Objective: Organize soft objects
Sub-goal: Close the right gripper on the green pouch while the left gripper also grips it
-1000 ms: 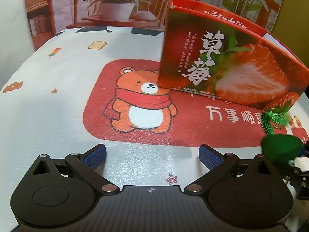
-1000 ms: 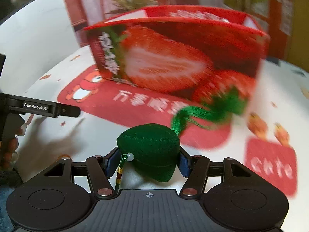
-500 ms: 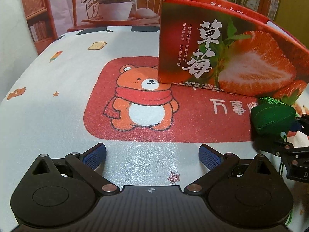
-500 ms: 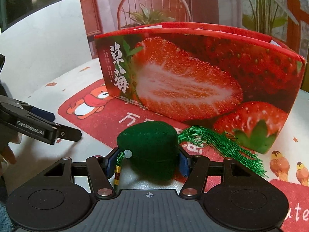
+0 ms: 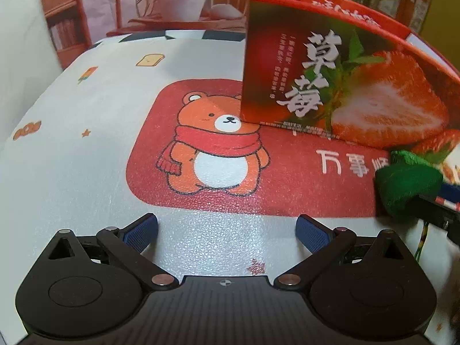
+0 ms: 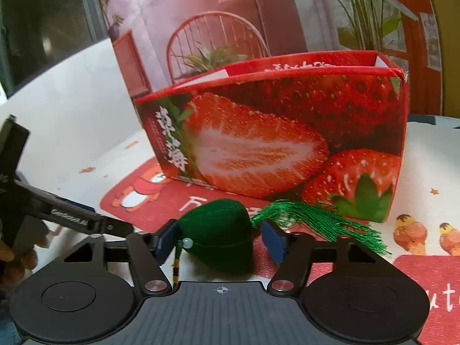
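My right gripper is shut on a green padded sachet with a green tassel and a beaded cord hanging from it. It holds the sachet above the table, in front of the open red strawberry box. In the left wrist view the same sachet shows at the right edge, close to the box. My left gripper is open over the tablecloth with nothing between its blue pads.
The table wears a white cloth with a red bear panel. Behind the table is a backdrop with a potted plant and a chair. The left gripper's arm and a hand show at the left of the right wrist view.
The right gripper has tilted up with the sachet, so the box now sits higher and more of the backdrop shows. The left gripper has stayed put.
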`<state>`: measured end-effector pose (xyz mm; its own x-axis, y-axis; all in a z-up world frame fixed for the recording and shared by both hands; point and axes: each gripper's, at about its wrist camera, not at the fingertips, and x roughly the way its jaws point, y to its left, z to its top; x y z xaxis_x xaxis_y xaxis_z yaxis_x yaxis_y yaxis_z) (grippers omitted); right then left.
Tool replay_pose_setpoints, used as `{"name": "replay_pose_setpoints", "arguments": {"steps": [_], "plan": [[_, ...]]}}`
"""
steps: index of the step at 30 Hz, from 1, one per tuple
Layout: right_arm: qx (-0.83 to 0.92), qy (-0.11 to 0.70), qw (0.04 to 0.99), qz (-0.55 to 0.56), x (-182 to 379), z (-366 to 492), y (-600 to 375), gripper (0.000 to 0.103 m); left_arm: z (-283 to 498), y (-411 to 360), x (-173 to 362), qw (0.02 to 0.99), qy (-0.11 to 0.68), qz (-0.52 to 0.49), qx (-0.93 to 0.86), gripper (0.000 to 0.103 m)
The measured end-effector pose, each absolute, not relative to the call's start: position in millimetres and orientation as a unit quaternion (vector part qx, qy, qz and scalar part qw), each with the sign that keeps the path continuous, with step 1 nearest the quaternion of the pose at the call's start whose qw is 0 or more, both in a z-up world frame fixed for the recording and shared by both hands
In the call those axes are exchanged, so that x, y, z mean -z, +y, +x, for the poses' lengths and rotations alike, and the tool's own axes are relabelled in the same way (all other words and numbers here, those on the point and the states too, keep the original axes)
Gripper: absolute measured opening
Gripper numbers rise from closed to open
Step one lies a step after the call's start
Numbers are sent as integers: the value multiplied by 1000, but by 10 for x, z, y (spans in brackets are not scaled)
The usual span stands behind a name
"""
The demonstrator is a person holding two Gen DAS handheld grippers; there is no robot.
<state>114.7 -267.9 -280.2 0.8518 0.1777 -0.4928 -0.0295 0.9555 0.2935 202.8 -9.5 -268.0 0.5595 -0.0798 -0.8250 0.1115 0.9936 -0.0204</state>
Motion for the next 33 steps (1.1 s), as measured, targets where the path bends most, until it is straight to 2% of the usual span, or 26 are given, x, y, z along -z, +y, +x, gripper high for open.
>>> {"name": "replay_pose_setpoints", "arguments": {"steps": [3, 13, 21, 26, 28, 33], "plan": [[-67, 267, 951, 145, 2808, 1147, -2695, 51, 2030, -86, 2655, 883, 465, -14, 59, 102], [-71, 277, 948, 143, 2818, 1177, -2676, 50, 1994, -337, 2397, 888, 437, -51, 131, 88], [-76, 290, 946, 126, 2836, 1225, -2604, 51, 2136, -475, 2428, 852, 456, -137, 216, 87], [-78, 295, 946, 111, 2839, 1234, -2552, 51, 2191, -647, 2598, 826, 469, -154, 273, 86], [-78, 295, 946, 112, 2836, 1235, -2559, 51, 2197, -653, 2688, 816, 475, -174, 279, 79], [-80, 296, 946, 109, 2831, 1242, -2545, 51, 2207, -712, 2807, 802, 477, -190, 305, 68]]}}
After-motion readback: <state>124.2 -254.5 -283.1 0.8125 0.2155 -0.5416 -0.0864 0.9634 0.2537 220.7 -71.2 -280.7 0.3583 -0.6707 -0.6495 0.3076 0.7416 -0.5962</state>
